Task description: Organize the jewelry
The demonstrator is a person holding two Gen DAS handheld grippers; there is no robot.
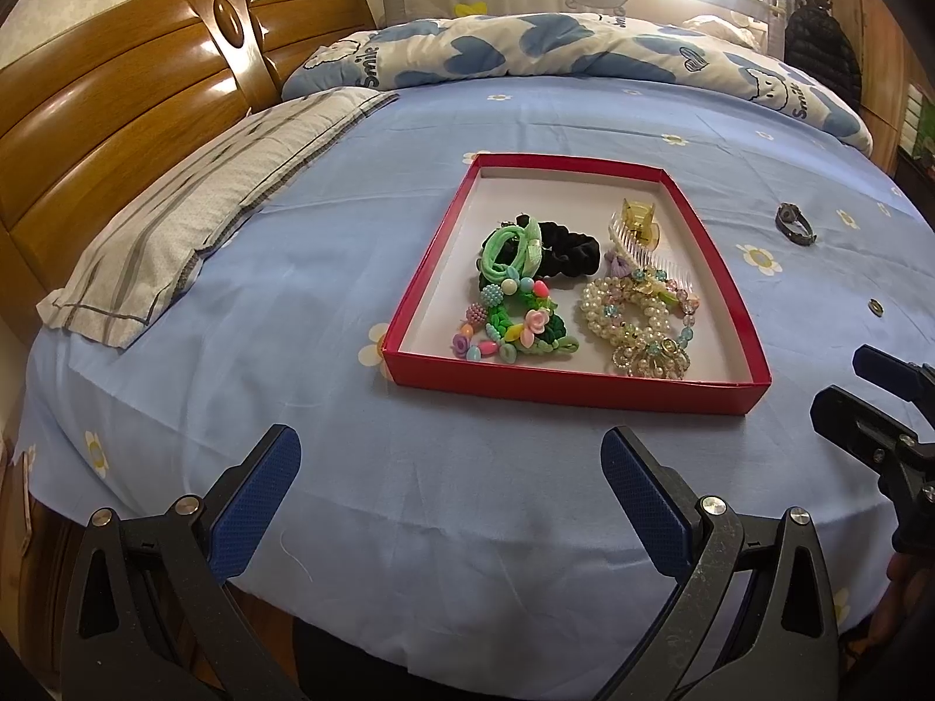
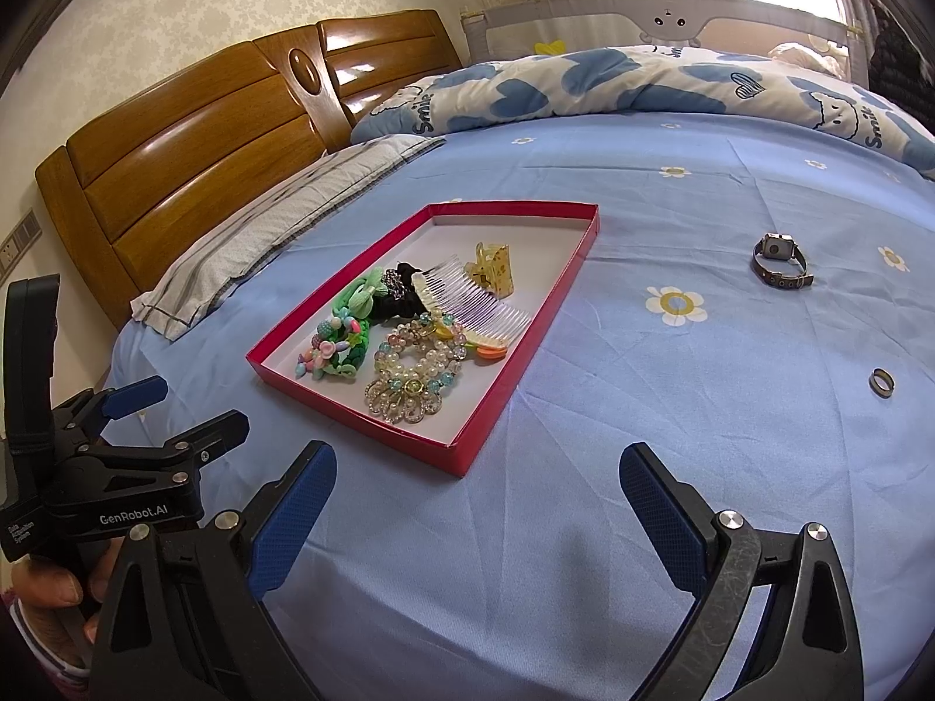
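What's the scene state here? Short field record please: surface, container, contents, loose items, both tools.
surface: bed with blue flowered sheet
container: red box, open, shallow, on the sheet
contents: green hair ties, black scrunchie, clear comb, amber claw clip, pearl bracelets, beaded hair ties
loose items: watch and ring, on the sheet right of the box
left tool: open, empty, short of the box
right tool: open, empty, near the box's corner

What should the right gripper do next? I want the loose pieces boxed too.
Probably move the open right gripper forward and right toward the ring: it and the watch lie on the sheet outside the red box, and the ring is nearer.
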